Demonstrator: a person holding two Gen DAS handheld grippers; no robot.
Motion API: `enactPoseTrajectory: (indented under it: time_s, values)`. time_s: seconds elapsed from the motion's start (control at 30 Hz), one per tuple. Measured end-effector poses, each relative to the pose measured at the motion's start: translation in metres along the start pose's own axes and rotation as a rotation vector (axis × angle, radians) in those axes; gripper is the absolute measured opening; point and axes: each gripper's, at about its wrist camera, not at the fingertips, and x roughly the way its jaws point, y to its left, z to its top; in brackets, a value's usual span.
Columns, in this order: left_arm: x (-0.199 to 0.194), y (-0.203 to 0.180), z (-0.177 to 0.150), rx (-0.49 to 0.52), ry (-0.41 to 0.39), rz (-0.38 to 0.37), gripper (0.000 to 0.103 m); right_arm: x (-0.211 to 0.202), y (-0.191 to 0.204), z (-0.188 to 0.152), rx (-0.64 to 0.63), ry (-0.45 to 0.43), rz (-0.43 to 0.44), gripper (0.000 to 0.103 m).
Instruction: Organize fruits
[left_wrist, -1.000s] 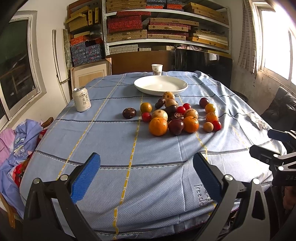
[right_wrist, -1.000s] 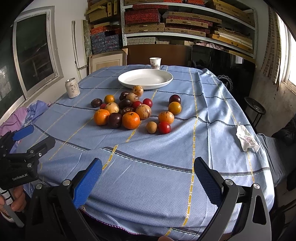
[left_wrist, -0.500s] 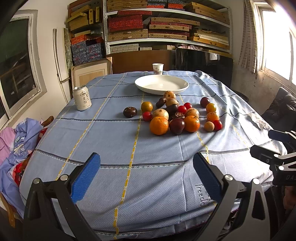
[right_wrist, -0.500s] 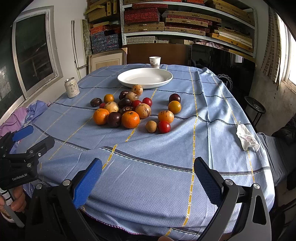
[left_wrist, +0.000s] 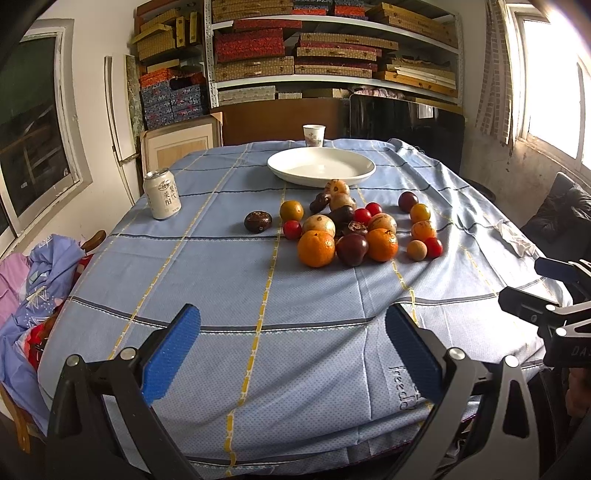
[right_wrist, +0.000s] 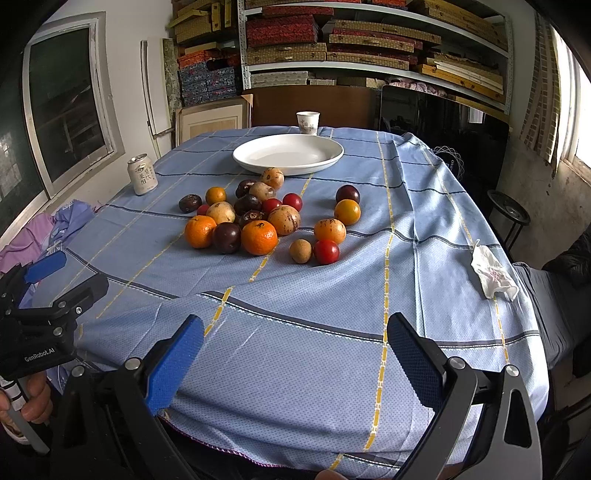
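Observation:
Several fruits lie in a loose pile (left_wrist: 347, 229) in the middle of a blue tablecloth: oranges, dark plums, small red and yellow fruits, brown ones; the pile also shows in the right wrist view (right_wrist: 266, 218). An empty white plate (left_wrist: 321, 167) (right_wrist: 288, 153) sits just beyond the pile. My left gripper (left_wrist: 291, 347) is open and empty over the near table edge, well short of the fruit. My right gripper (right_wrist: 295, 354) is open and empty, also at the near edge. Each gripper shows at the side of the other's view.
A drink can (left_wrist: 161, 194) stands at the left of the table. A paper cup (left_wrist: 314, 134) stands behind the plate. A crumpled tissue (right_wrist: 493, 271) lies at the right edge. Clothes on a chair (left_wrist: 40, 273) are at the left. Shelves with boxes fill the back wall.
Both views have shifted only slightly; the fruit sits a touch nearer in the left wrist view. Both grippers stay open and nothing on the table has moved.

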Motion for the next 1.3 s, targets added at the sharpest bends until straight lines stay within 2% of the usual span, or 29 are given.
enactPoseTrajectory:
  time_s: [0.3, 0.63, 0.7, 0.83, 0.9, 1.0, 1.07, 1.17, 1.3]
  values:
    - [0.006, 0.002, -0.001, -0.028, 0.032, -0.038, 0.098, 0.002, -0.001, -0.001, 0.005, 0.005, -0.002, 0.099]
    - [0.006, 0.001, 0.0, -0.024, 0.017, -0.01, 0.098, 0.007, -0.002, 0.0, 0.003, -0.006, 0.001, 0.099]
    - [0.007, 0.005, 0.0, -0.043, 0.017, -0.013, 0.098, 0.007, -0.002, 0.0, 0.006, -0.024, 0.001, 0.099]
    - [0.007, 0.008, -0.003, -0.058, -0.025, -0.008, 0.098, 0.011, -0.013, -0.002, 0.071, -0.116, 0.068, 0.099]
    - [0.008, 0.007, -0.006, -0.046, -0.039, 0.003, 0.098, 0.017, -0.016, -0.004, 0.088, -0.129, 0.089, 0.099]
    - [0.017, 0.006, -0.006, 0.001, -0.01, -0.01, 0.098, 0.034, -0.014, 0.0, 0.048, -0.048, 0.094, 0.099]
    - [0.026, 0.012, 0.001, -0.007, 0.017, -0.008, 0.098, 0.042, -0.017, 0.004, 0.057, -0.026, 0.086, 0.099]
    - [0.039, 0.025, 0.016, -0.023, 0.01, 0.021, 0.098, 0.053, -0.023, 0.016, 0.048, -0.005, 0.121, 0.1]
    - [0.053, 0.035, 0.035, -0.031, -0.017, 0.027, 0.098, 0.072, -0.029, 0.032, 0.01, 0.028, 0.079, 0.1]
